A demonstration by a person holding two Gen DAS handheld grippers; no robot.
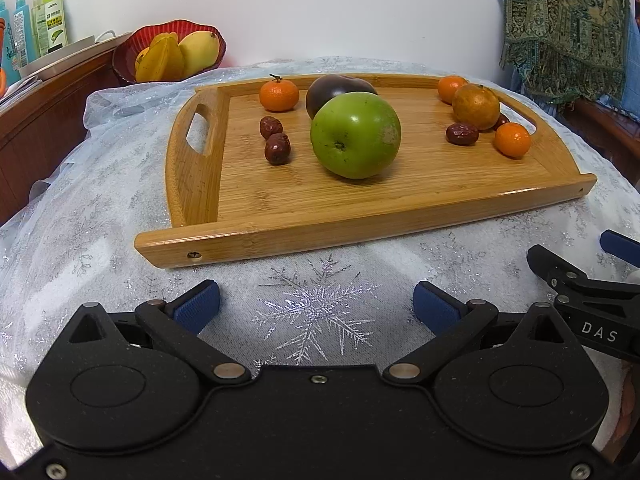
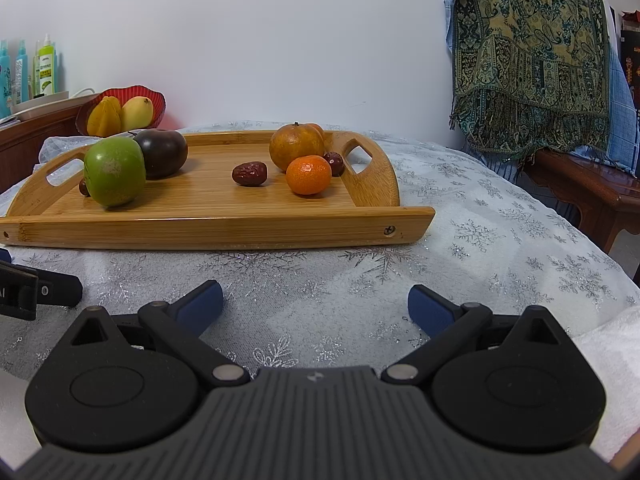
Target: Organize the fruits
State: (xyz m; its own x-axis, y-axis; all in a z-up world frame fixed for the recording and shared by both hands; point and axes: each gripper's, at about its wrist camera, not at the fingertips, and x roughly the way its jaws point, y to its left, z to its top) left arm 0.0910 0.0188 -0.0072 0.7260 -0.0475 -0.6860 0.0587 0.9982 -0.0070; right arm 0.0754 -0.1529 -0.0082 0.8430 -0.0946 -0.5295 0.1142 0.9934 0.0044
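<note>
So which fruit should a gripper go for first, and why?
Probably the right gripper should reach for the nearest small orange: both grippers are open and empty in front of the wooden tray, and that fruit sits closest on its side.

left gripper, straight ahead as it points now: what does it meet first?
Probably the near rail of the wooden tray, which lies across the path ahead of the open left gripper. If it clears the rail, the green apple is next. Height above the cloth is hard to judge.

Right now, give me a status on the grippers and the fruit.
Left gripper open, empty, short of tray. Right gripper open, empty. Fruit loose on tray, green apple in the middle. Nothing in the way.
</note>
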